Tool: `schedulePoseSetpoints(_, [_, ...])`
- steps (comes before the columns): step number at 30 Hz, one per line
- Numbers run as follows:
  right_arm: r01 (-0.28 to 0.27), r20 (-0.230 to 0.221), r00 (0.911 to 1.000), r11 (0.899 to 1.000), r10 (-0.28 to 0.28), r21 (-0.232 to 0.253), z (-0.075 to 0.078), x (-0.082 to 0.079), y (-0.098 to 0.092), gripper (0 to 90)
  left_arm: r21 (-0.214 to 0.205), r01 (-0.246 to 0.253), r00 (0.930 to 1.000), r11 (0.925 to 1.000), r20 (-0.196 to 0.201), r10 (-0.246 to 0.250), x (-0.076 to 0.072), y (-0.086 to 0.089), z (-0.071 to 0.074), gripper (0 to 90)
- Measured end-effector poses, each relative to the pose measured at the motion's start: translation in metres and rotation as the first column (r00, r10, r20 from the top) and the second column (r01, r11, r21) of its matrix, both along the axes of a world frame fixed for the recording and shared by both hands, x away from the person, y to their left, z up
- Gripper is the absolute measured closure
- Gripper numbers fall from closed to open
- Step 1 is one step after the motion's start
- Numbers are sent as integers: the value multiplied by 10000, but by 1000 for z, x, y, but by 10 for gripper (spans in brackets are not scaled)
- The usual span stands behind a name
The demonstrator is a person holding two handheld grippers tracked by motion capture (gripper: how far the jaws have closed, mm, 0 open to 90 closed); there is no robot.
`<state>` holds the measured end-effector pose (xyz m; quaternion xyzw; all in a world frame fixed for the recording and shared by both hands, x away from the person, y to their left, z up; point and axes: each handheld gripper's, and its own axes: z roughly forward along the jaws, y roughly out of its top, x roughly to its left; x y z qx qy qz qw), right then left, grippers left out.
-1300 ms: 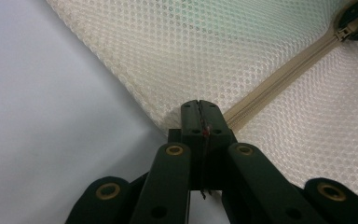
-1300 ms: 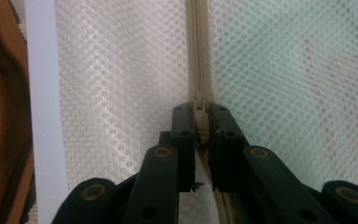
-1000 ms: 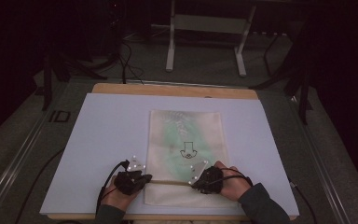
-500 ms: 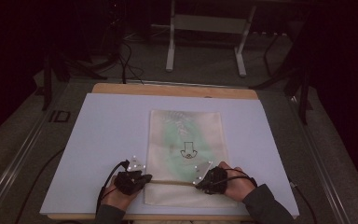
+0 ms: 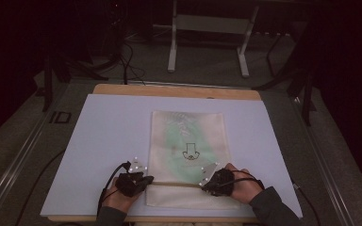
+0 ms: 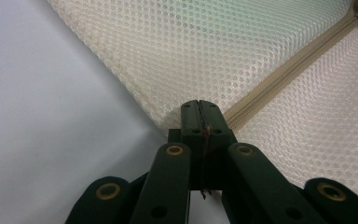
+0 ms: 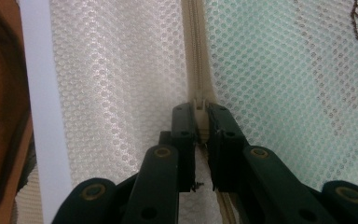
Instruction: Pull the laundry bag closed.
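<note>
From above, a mesh bag (image 5: 187,155) lies flat on the white sheet (image 5: 103,141) that covers the table, nearer the person's edge than the far one, with something green and a small dark drawing showing through the netting. A beige zipper (image 5: 174,184) runs across the bag close to its near end. The left gripper (image 5: 143,181) sits at the bag's left edge, right where the zipper begins, and the right gripper (image 5: 206,182) sits on the zipper line toward the bag's right side.

Looking along the left gripper (image 6: 199,108), its jaws are pressed together on the corner of the mesh bag (image 6: 242,51) beside the zipper (image 6: 289,70) — pinning the fabric, I would say, so it cannot slide. At the far end of that tape a dark bit of the other gripper peeks in at the picture's top right corner.

Along the right gripper (image 7: 200,112), the jaws are clamped on the small beige zipper pull (image 7: 199,103), with the zipper (image 7: 196,51) running straight away from it and looking closed along that stretch.

My reading: both grips are made, so the setting-up is done — the pull itself is what is left. Which way it must travel I cannot tell for certain from here.
</note>
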<state>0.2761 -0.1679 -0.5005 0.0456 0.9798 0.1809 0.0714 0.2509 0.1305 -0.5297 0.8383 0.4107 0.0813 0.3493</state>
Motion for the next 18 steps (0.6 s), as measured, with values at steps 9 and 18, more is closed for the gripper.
schedulePoseSetpoints(9, [82,-20,10000,10000,-82,3,0,0,-4,824,2,-3,10000,10000,0,3,0,0,0,895])
schedulePoseSetpoints(18, [99,-43,9999,9999,-99,16,1,0,-5,824,-3,-3,10000,10000,-13,3,0,0,0,895])
